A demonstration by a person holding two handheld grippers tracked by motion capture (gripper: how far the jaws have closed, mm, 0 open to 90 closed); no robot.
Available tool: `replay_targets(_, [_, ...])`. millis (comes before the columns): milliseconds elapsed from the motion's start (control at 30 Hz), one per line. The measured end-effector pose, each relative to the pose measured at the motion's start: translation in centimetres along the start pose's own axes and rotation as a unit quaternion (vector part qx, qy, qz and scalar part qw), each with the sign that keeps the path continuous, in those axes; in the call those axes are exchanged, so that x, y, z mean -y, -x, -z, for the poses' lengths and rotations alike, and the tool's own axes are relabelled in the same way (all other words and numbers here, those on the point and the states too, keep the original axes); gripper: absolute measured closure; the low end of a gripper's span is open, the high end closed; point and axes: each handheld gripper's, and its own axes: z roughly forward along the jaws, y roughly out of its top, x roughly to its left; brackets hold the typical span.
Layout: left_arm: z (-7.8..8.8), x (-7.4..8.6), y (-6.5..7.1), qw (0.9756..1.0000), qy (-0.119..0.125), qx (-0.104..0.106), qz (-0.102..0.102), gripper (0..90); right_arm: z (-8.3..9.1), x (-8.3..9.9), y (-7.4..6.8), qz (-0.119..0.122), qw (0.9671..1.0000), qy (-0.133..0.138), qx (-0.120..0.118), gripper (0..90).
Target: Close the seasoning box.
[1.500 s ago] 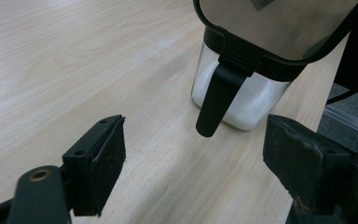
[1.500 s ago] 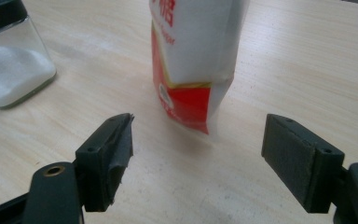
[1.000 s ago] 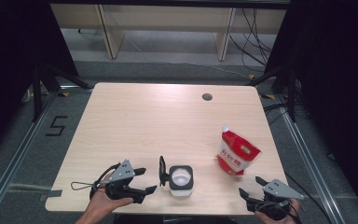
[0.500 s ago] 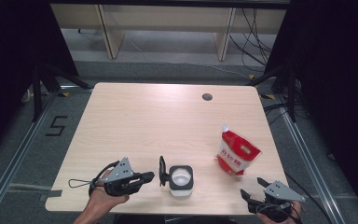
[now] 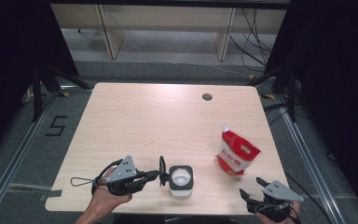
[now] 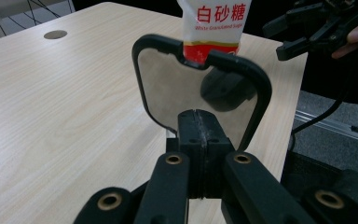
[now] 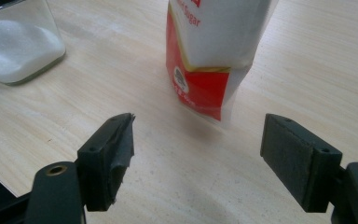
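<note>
While the left tool (image 5: 157, 175) sits near the front edge of the pale wooden desk (image 5: 158, 121), its black jaws are pressed together on the lower edge of a square clear lid with a black rim (image 6: 196, 88); the lid stands upright on edge (in the high view it reads as a thin dark ring just left of the jar, whether touching it I cannot tell); the jaws have just been closing, with the lid between them. Just right of it stands a squarish clear glass jar (image 5: 181, 178) holding white granules; its mouth is uncovered. Right tool (image 5: 252, 188) rests at the desk's front right corner, jaws spread wide with nothing between them. Ahead of it, apart from the pads, a red-and-white pouch of white granulated sugar (image 5: 236, 154) stands upright; it sits well right of the jar.
</note>
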Motion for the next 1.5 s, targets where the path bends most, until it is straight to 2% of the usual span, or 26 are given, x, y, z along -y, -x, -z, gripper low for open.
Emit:
replay_targets(100, [-0.1, -0.4, 0.3, 0.9999, -0.003, -0.006, -0.012, 89.0, 0.0, 0.0, 0.0, 0.002, 1.0000, 0.000, 0.001, 26.5])
replay_targets(367, [-0.2, -0.9, 0.2, 0.9998, -0.002, -0.012, -0.013, 88.9, 0.0, -0.1, 0.0, 0.004, 1.0000, 0.000, -0.002, 26.8])
replay_targets(500, [-0.2, -1.2, 0.0, 0.9996, -0.002, -0.010, -0.025, 88.7, 0.0, -0.1, -0.1, 0.002, 1.0000, -0.001, 0.001, 26.9])
replay_targets(533, [-0.3, -1.2, 0.0, 0.9997, 0.000, -0.011, -0.024, 88.5, 0.1, -0.1, -0.3, -0.007, 1.0000, -0.004, 0.001, 27.0])
replay_targets(567, [-0.4, -1.2, 0.0, 0.9997, 0.002, -0.010, -0.022, 88.5, 0.0, -0.1, -0.2, 0.003, 1.0000, 0.000, 0.000, 27.0])
replay_targets(633, [-0.4, -1.3, -0.1, 0.9996, 0.000, -0.010, -0.027, 88.5, 0.0, -0.1, -0.2, 0.001, 1.0000, 0.000, 0.001, 27.0])
replay_targets(667, [-0.7, -1.5, -0.1, 0.9996, 0.001, -0.008, -0.028, 88.6, -0.1, -0.2, 0.0, 0.011, 0.9999, 0.003, -0.002, 27.0])
replay_targets(733, [-0.8, -1.6, 0.0, 0.9994, -0.005, -0.011, -0.032, 88.5, 0.0, -0.2, 0.0, 0.010, 0.9999, 0.006, -0.002, 27.0])
replay_targets(767, [-1.0, -1.8, 0.0, 0.9993, -0.006, -0.010, -0.036, 88.4, 0.0, -0.2, 0.1, 0.018, 0.9998, 0.011, 0.006, 27.0])
replay_targets(833, [-1.1, -1.9, 0.0, 0.9994, -0.002, -0.009, -0.034, 88.3, -0.1, -0.2, 0.0, 0.013, 0.9999, 0.006, -0.001, 27.0])
replay_targets(867, [-1.2, -2.1, 0.0, 0.9990, -0.005, -0.010, -0.044, 88.2, -0.1, -0.1, 0.0, 0.012, 0.9999, 0.006, -0.005, 27.0])
replay_targets(900, [-1.2, -2.1, 0.0, 0.9990, -0.005, -0.010, -0.044, 88.1, -0.2, -0.1, 0.0, 0.012, 0.9999, 0.006, -0.007, 27.0])
replay_targets(967, [-1.1, -2.4, 0.0, 0.9988, -0.003, -0.013, -0.046, 88.0, -0.1, -0.1, 0.0, 0.013, 0.9999, 0.007, 0.002, 27.0])
replay_targets(1067, [-1.0, -2.5, 0.1, 0.9989, -0.001, -0.015, -0.045, 88.0, -0.2, -0.1, 0.0, 0.010, 0.9999, 0.006, -0.004, 27.0])
replay_targets(1100, [-1.0, -2.6, 0.2, 0.9989, 0.003, -0.013, -0.044, 88.0, -0.2, -0.1, 0.1, 0.020, 0.9997, 0.011, 0.003, 27.0])
replay_targets(1133, [-1.1, -2.7, 0.4, 0.9990, 0.000, -0.012, -0.042, 88.0, -0.2, -0.1, 0.0, 0.014, 0.9999, 0.008, 0.001, 26.9])
replay_targets(1167, [-1.2, -2.7, 0.4, 0.9987, -0.001, -0.010, -0.049, 88.0, -0.2, -0.2, 0.0, 0.008, 0.9999, 0.005, -0.006, 27.0])
replay_targets(1200, [-1.3, -2.7, 0.5, 0.9989, -0.001, -0.009, -0.046, 87.9, -0.2, -0.2, 0.0, 0.009, 0.9999, 0.005, -0.005, 26.9])
replay_targets(1300, [-1.8, -2.9, 0.7, 0.9986, -0.007, -0.003, -0.053, 87.8, -0.2, -0.2, 0.0, 0.008, 0.9999, 0.005, -0.005, 26.9])
replay_targets(1333, [-2.0, -3.0, 0.8, 0.9985, -0.007, 0.000, -0.054, 87.7, -0.2, -0.2, 0.1, 0.018, 0.9998, 0.011, 0.003, 27.0])
replay_targets(1467, [-2.7, -3.1, 1.1, 0.9983, -0.013, 0.006, -0.056, 87.6, -0.1, -0.2, 0.1, 0.016, 0.9998, 0.012, 0.003, 27.0])
replay_targets(1500, [-2.8, -3.2, 1.1, 0.9979, -0.015, 0.008, -0.063, 87.6, -0.1, -0.2, 0.1, 0.015, 0.9998, 0.012, 0.003, 26.9])
